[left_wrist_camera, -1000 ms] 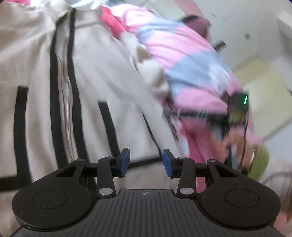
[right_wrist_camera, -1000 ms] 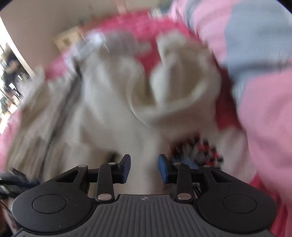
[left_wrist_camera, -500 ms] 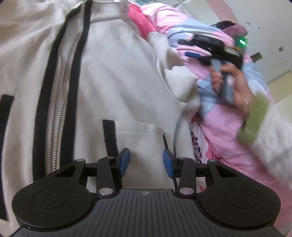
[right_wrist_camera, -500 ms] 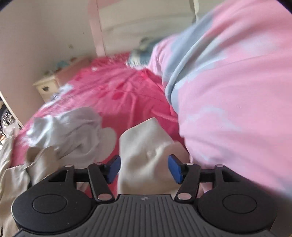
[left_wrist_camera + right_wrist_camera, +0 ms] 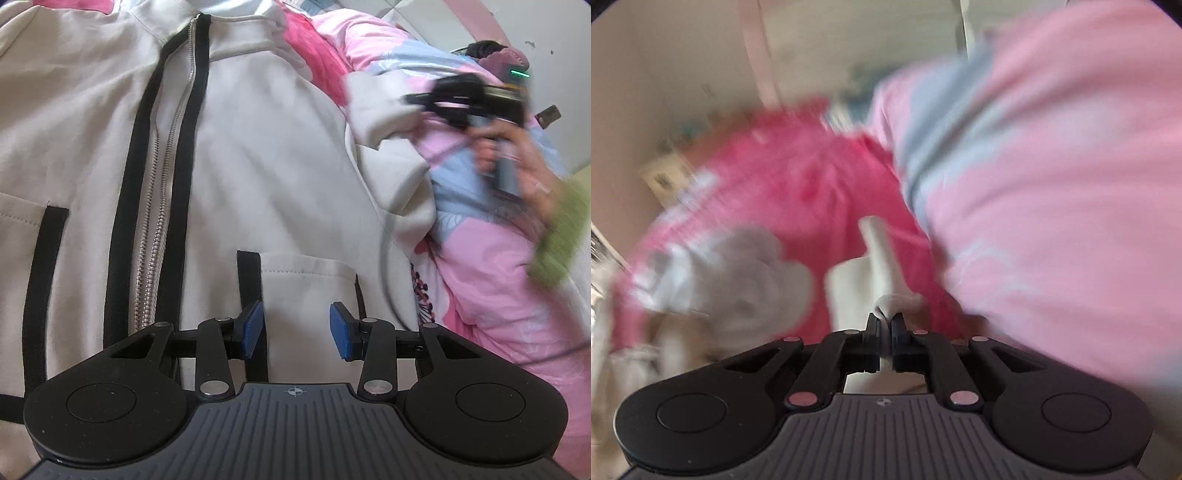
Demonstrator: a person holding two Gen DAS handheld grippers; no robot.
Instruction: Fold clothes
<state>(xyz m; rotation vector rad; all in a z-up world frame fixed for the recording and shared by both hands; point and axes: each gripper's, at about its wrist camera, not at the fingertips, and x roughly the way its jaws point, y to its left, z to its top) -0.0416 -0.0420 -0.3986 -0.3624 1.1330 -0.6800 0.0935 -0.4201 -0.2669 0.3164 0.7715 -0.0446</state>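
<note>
A cream zip-up jacket [image 5: 258, 166] with black trim lies spread face up on the bed, its zipper [image 5: 162, 192] running up the middle. My left gripper [image 5: 295, 326] hovers open just above the right pocket [image 5: 306, 284], nothing between its blue pads. Further right, a hand holds my right gripper [image 5: 410, 99] against the jacket's sleeve [image 5: 384, 110]. In the right wrist view the right gripper [image 5: 885, 325] has its jaws closing tight on that cream sleeve [image 5: 882, 258], which stands lifted off the bed.
A pink and blue quilt [image 5: 480, 258] is heaped along the jacket's right side and fills the right wrist view's right half [image 5: 1052, 184]. A crumpled pale grey garment [image 5: 738, 273] lies on the deep pink sheet [image 5: 812, 184]. A bedside cabinet [image 5: 665, 177] stands by the wall.
The right gripper opened wide around the sleeve end, then closed on it and lifted it. The left gripper shifted slightly over the jacket, staying open.
</note>
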